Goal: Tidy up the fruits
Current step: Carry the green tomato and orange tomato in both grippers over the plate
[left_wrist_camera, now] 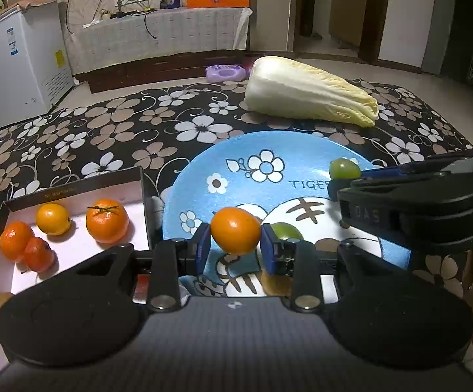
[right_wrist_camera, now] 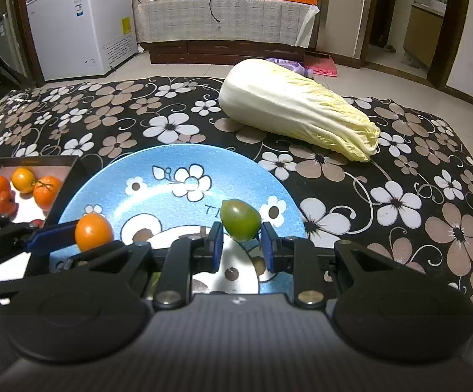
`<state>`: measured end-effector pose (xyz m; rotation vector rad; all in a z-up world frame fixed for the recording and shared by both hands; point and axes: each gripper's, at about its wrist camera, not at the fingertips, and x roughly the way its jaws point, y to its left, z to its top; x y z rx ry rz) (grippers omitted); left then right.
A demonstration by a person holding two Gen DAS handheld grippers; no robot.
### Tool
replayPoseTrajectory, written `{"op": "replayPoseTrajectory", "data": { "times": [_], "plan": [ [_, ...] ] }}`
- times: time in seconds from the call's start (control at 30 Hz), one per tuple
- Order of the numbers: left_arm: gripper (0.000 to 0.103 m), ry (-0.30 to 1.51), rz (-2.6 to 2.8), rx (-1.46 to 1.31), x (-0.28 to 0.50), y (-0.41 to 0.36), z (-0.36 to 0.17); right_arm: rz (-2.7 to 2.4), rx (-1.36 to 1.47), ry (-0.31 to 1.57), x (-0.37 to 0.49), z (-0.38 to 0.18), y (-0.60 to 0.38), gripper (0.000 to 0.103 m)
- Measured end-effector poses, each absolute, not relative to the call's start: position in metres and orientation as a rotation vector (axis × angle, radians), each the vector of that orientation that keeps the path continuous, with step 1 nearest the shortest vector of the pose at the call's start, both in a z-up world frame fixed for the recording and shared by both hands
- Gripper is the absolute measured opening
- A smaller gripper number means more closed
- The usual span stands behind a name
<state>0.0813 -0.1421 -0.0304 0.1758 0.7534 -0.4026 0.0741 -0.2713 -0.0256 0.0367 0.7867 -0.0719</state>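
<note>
My left gripper (left_wrist_camera: 235, 243) is shut on a small orange fruit (left_wrist_camera: 235, 230) and holds it above the blue plate (left_wrist_camera: 200, 170); the fruit also shows in the right wrist view (right_wrist_camera: 93, 231). My right gripper (right_wrist_camera: 240, 245) is shut on a green fruit (right_wrist_camera: 240, 219) over the same plate (right_wrist_camera: 112, 176); that fruit shows in the left wrist view (left_wrist_camera: 345, 169). Another green fruit (left_wrist_camera: 285, 230) lies on the plate behind my left finger. A black box (left_wrist_camera: 73, 186) at the left holds several orange fruits (left_wrist_camera: 107, 220), and it also shows in the right wrist view (right_wrist_camera: 33, 162).
A large napa cabbage (left_wrist_camera: 311, 93) lies on the floral tablecloth (left_wrist_camera: 105, 130) behind the plate. The table edge drops to the floor beyond it. A white freezer (left_wrist_camera: 17, 65) and a covered low cabinet (left_wrist_camera: 161, 32) stand in the room behind.
</note>
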Motion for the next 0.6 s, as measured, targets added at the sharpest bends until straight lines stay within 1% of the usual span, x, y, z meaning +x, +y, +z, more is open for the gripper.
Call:
{"op": "replayPoseTrajectory", "data": {
  "times": [0.6],
  "plan": [
    [0.039,0.733,-0.432,0.182,0.0757,-0.1412,-0.0273,-0.071,0.031,0.789,0.0752,-0.0271,-0.2699,0.029]
  ]
}}
